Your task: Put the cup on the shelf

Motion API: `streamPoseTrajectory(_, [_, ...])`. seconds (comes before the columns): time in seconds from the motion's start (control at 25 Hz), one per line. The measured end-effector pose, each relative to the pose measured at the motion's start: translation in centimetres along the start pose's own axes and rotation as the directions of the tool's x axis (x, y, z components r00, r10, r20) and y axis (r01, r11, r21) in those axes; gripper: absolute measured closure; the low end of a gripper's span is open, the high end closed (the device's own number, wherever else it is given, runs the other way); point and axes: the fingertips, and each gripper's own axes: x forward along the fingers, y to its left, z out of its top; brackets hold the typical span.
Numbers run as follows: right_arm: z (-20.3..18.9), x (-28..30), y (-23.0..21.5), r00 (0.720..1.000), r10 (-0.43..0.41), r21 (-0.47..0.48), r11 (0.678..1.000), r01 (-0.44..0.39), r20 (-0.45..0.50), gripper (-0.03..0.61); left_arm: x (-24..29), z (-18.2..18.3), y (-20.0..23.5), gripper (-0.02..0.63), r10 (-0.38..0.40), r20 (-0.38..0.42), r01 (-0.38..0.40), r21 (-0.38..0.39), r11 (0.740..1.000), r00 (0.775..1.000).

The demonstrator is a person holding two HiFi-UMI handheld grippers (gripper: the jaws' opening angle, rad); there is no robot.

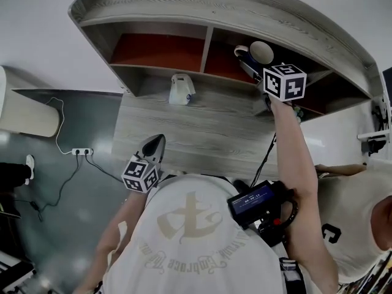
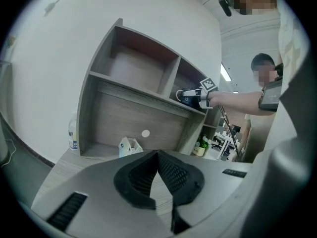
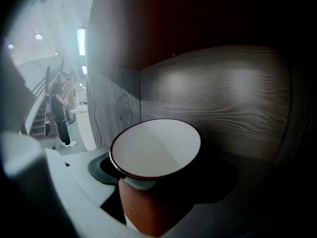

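A grey wood-grain shelf unit (image 1: 245, 14) with red-backed compartments stands along the far edge of the grey bench (image 1: 202, 133). The left gripper (image 2: 158, 155) hangs over the bench's near edge, its jaws pressed together on nothing. In the upper right compartment, the right gripper (image 1: 250, 63) pinches the tilted, white-lined, red-brown cup (image 3: 156, 148) in wide-set jaws.

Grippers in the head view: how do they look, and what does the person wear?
The left gripper and right gripper each carry a white cube with black square markers. The left one is pale grey with black ribbed pads. A black cable hangs below the right arm. The T-shirt is white, short-sleeved, with beige print.
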Motion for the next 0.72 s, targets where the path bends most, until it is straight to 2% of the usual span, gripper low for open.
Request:
streamPoseTrajectory(0.16, [0.2, 0.5, -0.5, 1.000, -0.002, 0.037, 0.999, 0.002, 0.024, 0.161, 0.3, 0.0, -0.2, 0.612, -0.003, -0.008, 0.003, 0.003, 1.000, 1.000])
streamPoseTrajectory(0.48, [-0.3, 0.6, -1.0, 0.999, -0.017, 0.048, 0.999, 0.015, 0.048, 0.164, 0.5, 0.2, -0.3, 0.612, -0.004, -0.015, 0.004, 0.015, 1.000, 1.000])
streamPoseTrajectory(0.72, [0.3, -0.4, -0.5, 0.995, 0.003, 0.061, 0.998, -0.009, 0.100, 0.133, 0.3, 0.2, -0.5, 0.612, -0.013, -0.025, 0.013, 0.022, 1.000, 1.000])
